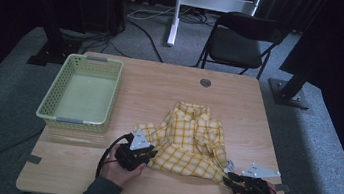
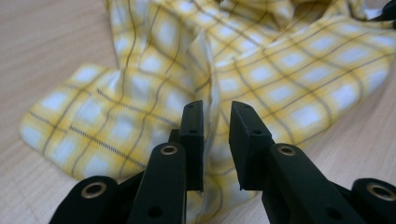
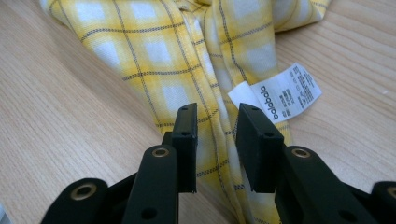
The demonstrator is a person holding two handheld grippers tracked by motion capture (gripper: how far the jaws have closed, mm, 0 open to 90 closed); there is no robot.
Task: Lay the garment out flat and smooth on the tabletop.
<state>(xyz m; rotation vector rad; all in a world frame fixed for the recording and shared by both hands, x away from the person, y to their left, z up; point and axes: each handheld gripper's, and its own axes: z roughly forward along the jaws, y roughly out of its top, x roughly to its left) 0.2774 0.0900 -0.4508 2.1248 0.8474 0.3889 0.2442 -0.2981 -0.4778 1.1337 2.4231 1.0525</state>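
Both grippers at near edge: my left gripper (image 1: 144,155) and right gripper (image 1: 230,177), jaws apart, straddling hem folds of yellow plaid shirt (image 1: 190,140) lying centre-right on table (image 1: 160,90). Step: releasing after spreading, I judge. Next: regrip for folding; basket (image 1: 82,93) far left.

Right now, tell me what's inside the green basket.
The green basket looks empty: its pale floor shows bare in the high view. The strip just behind its near wall is hidden. The yellow plaid shirt lies on the table.

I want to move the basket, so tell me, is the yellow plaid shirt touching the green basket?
Apart. The high view shows bare table between the shirt and the basket.
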